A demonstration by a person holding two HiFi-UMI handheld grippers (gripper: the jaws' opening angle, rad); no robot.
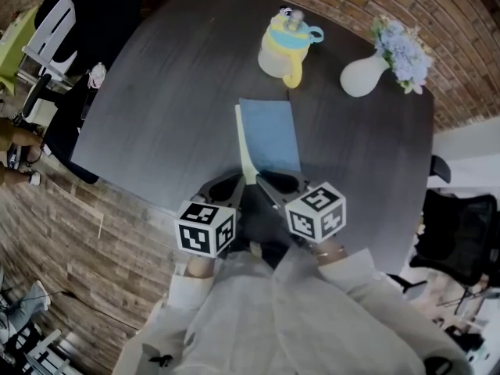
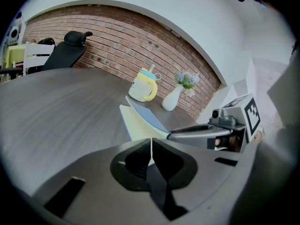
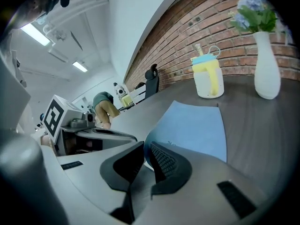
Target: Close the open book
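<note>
No lettering is coming through readable anywhere right now, folks: only a tiny dark mark (image 3: 172,143) is showing on the blue cover (image 3: 197,125), down at its seven o'clock edge, far too small to make out.

Level: moderate, even indoor light; head view is darkest.
Source: ceiling strips (image 3: 38,34), far left in right gripper view.
Glare: soft sheen across table (image 2: 61,102).
Shadows: faint, diffuse.
Focus: book (image 3: 197,125) sharp; jaws at lens soft.
Blur: near table smeared in left gripper view.
Distortion: fisheye; wall (image 2: 117,41) bows; corners vignetted black.
</note>
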